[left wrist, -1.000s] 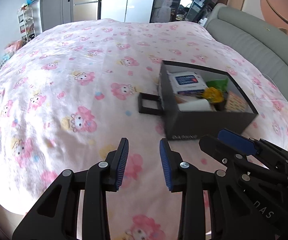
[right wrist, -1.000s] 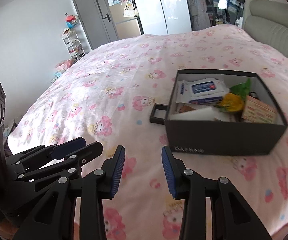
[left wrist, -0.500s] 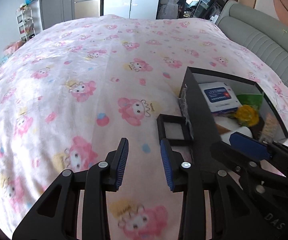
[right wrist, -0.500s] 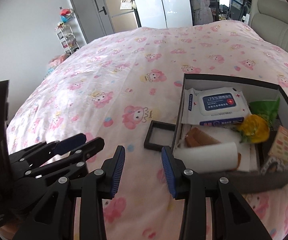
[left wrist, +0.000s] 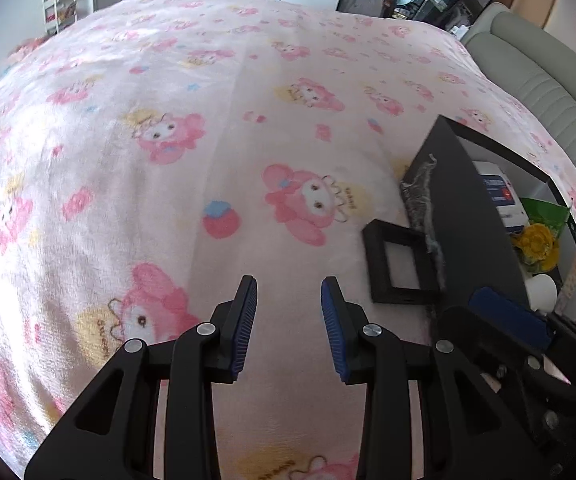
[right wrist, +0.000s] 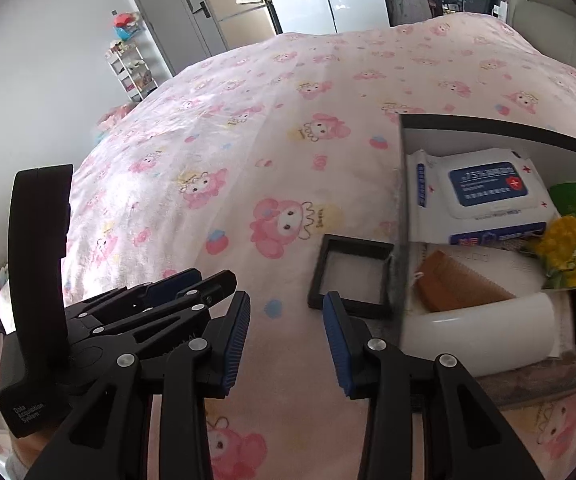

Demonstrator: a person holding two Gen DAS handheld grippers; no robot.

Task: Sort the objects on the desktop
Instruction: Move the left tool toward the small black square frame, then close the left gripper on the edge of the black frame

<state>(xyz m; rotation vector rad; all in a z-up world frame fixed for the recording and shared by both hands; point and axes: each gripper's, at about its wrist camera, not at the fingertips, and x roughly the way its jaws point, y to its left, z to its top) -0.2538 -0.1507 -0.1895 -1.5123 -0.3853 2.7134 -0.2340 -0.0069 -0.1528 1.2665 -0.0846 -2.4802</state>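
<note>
Black box (right wrist: 402, 216) on pink bed (right wrist: 272, 128), wipes pack (right wrist: 488, 196), yellow flower (right wrist: 568, 250), brown comb (right wrist: 456, 286) and white roll (right wrist: 476, 334) inside box, small black frame (right wrist: 350, 280) touching box side, left gripper (left wrist: 288, 328) and right gripper (right wrist: 286, 336) near frame, both partly open, holding nothing

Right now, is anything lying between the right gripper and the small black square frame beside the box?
No. In the right wrist view only bare pink blanket separates the open right gripper from the black frame.
</note>
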